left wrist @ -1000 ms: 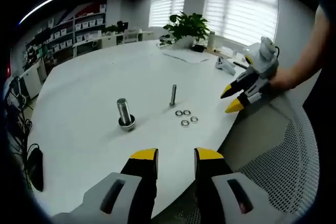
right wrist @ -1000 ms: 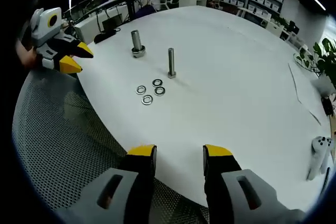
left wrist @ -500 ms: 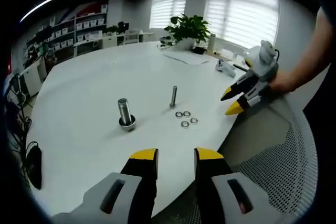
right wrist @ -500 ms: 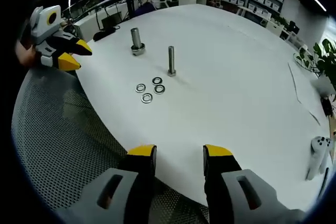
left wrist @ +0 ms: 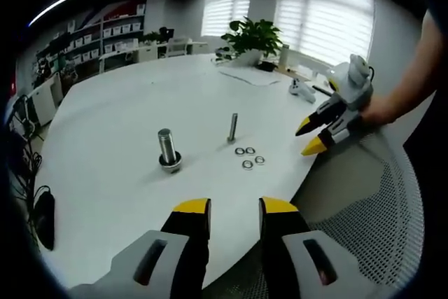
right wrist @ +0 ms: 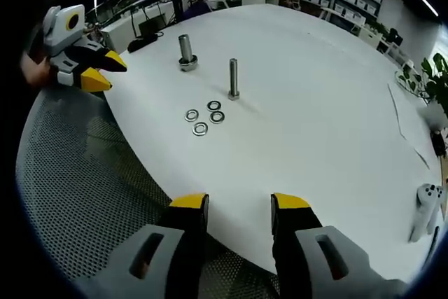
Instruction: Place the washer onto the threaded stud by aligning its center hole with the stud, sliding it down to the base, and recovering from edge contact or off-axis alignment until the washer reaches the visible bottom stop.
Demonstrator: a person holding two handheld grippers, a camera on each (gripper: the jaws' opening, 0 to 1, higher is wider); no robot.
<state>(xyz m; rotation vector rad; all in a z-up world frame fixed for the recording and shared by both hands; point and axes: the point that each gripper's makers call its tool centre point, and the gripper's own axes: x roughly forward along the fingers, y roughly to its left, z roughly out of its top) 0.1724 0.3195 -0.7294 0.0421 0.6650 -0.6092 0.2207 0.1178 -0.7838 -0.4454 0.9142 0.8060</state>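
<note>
On the round white table [left wrist: 119, 103] stand a thin threaded stud [left wrist: 232, 128] and, to its left, a thick bolt [left wrist: 167, 150] with a washer at its base. Several loose washers [left wrist: 248, 157] lie flat just in front of the thin stud. My left gripper [left wrist: 234, 208] hovers open and empty over the table's near edge. In the right gripper view the stud [right wrist: 233, 79], bolt [right wrist: 186, 52] and washers [right wrist: 205, 117] sit beyond my open, empty right gripper [right wrist: 239, 204]. Each gripper shows in the other's view, the right gripper [left wrist: 306, 139] and the left gripper [right wrist: 112, 76], both off the table's rim.
A grey mesh chair back [right wrist: 77, 194] lies below the table edge [left wrist: 378, 222]. A potted plant [left wrist: 248, 36], a paper sheet [left wrist: 248, 75] and a white controller [right wrist: 423, 208] are at the table's far side. Shelves line the back wall. A black object [left wrist: 43, 218] lies low at left.
Both views have drifted slightly with the hands. The stud, bolt and washers have stayed put, and both grippers remain open and empty.
</note>
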